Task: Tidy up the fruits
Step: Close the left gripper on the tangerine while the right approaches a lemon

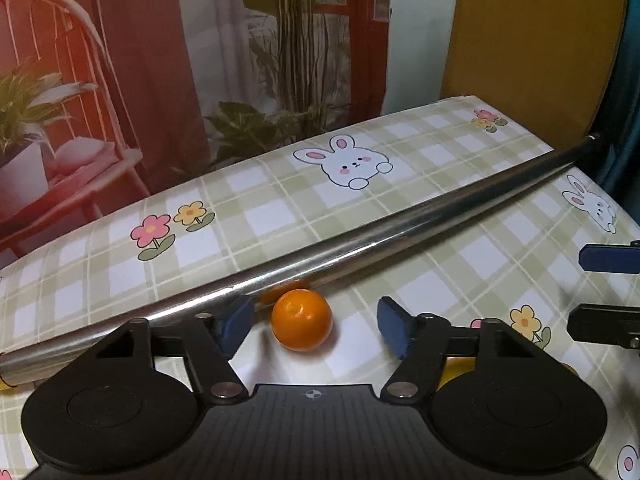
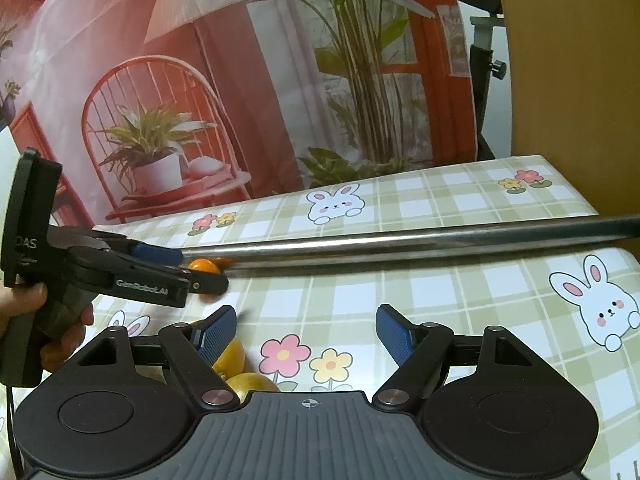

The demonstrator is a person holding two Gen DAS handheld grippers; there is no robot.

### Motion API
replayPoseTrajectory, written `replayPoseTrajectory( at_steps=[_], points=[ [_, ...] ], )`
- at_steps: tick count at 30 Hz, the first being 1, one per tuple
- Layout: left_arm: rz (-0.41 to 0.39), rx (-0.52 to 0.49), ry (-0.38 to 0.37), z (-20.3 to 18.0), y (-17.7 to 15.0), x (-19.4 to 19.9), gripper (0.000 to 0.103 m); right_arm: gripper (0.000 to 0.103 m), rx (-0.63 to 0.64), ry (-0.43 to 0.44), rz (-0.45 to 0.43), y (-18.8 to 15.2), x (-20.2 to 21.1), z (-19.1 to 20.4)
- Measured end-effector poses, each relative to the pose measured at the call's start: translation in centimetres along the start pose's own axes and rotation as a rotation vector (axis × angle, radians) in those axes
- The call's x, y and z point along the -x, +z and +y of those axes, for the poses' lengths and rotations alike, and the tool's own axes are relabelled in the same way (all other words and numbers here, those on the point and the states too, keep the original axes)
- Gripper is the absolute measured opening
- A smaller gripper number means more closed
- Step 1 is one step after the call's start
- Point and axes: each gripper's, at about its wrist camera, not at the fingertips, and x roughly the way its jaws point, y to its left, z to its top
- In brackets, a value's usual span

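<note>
Behind the surface (image 1: 280, 216) hangs a printed backdrop (image 1: 160, 60) of a red chair, potted plants and curtains, with a yellow panel at the right. A checked green-and-white cloth with rabbits and flowers covers the surface. A shiny metal rod (image 1: 360, 240) lies slantwise across it, from the near left to the far right edge.

An orange (image 1: 301, 319) sits on the cloth just in front of the rod, its reflection showing in the metal. It lies between the blue-padded fingers (image 1: 236, 322) of the left gripper (image 1: 314, 326), nearer the left pad. Clear gaps show on both sides, so the fingers stand about half open and grip nothing. In the right wrist view the same gripper (image 2: 200, 272) reaches in from the left, held by a hand (image 2: 24, 304), with the orange (image 2: 204, 267) showing between its tips beside the rod (image 2: 400, 246).

The right gripper (image 2: 306, 334) hovers over the cloth above a pink and a yellow flower print. Its fingers (image 2: 216, 334) are likewise about half open, with nothing between them. Two yellow fruits (image 2: 234, 356) lie touching each other under its left finger, partly hidden by the gripper body. In the left wrist view the right gripper's tips (image 1: 610, 258) poke in from the right edge, well clear of the orange.
</note>
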Motion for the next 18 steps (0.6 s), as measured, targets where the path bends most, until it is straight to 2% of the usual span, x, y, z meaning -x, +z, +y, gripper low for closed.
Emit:
replayPoseTrajectory(
  at_steps=[1,5,9,13,18],
  points=[
    [0.005,0.007,-0.006,0.1,0.0,-0.2,0.058,0.074,0.0,0.0,0.001,0.0,-0.1,0.0],
    [0.037,0.054,-0.01,0.7,-0.1,-0.6,0.037,0.074,0.001,0.002,0.004,0.0,-0.1,0.0],
    [0.04,0.093,-0.043,1.5,-0.7,0.0,0.036,0.074,0.0,0.006,0.007,0.1,-0.1,0.0],
    [0.015,0.078,-0.04,1.5,-1.2,1.4,0.036,0.074,0.021,0.026,0.019,0.0,-0.3,0.3],
    [-0.033,0.064,-0.036,1.5,-1.8,4.5,0.036,0.074,0.106,0.09,0.043,0.0,-0.8,2.0]
  ],
)
